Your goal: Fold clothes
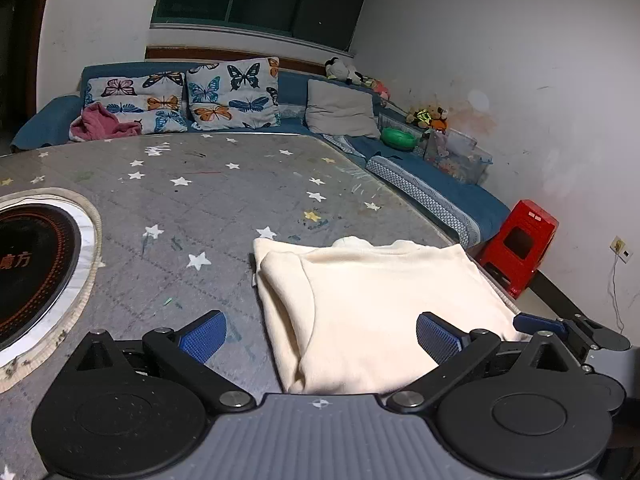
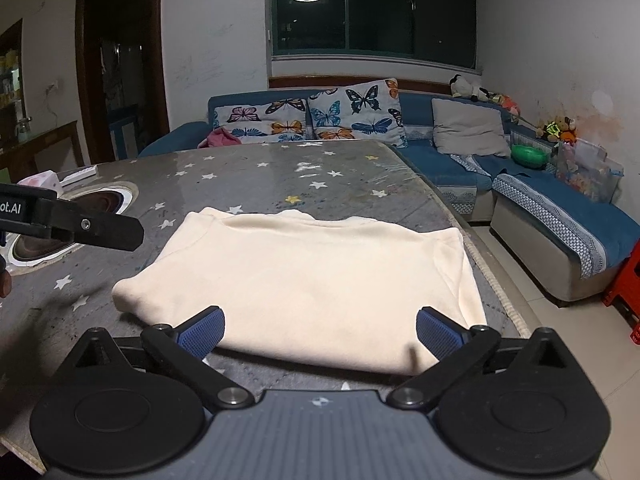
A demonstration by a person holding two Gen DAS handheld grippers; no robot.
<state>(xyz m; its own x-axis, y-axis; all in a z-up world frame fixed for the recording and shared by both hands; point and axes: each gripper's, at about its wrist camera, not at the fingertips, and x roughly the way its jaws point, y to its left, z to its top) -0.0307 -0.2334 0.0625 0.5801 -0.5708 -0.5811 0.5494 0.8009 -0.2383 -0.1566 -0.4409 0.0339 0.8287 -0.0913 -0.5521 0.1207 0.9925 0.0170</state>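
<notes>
A cream garment [image 1: 372,300] lies folded into a flat rectangle on the grey star-patterned table [image 1: 200,200], near its right edge. It also shows in the right wrist view [image 2: 320,276]. My left gripper [image 1: 320,336] is open and empty, hovering over the garment's near left edge. My right gripper [image 2: 320,330] is open and empty, just above the garment's near edge. The right gripper's blue fingertip [image 1: 536,322] shows at the garment's right side in the left wrist view. The left gripper's black body [image 2: 80,228] shows at the left in the right wrist view.
A round black induction hob [image 1: 32,268] is set into the table at the left. A blue corner sofa [image 2: 540,196] with butterfly cushions stands behind and to the right. A red plastic stool [image 1: 520,244] stands on the floor by the table's right edge.
</notes>
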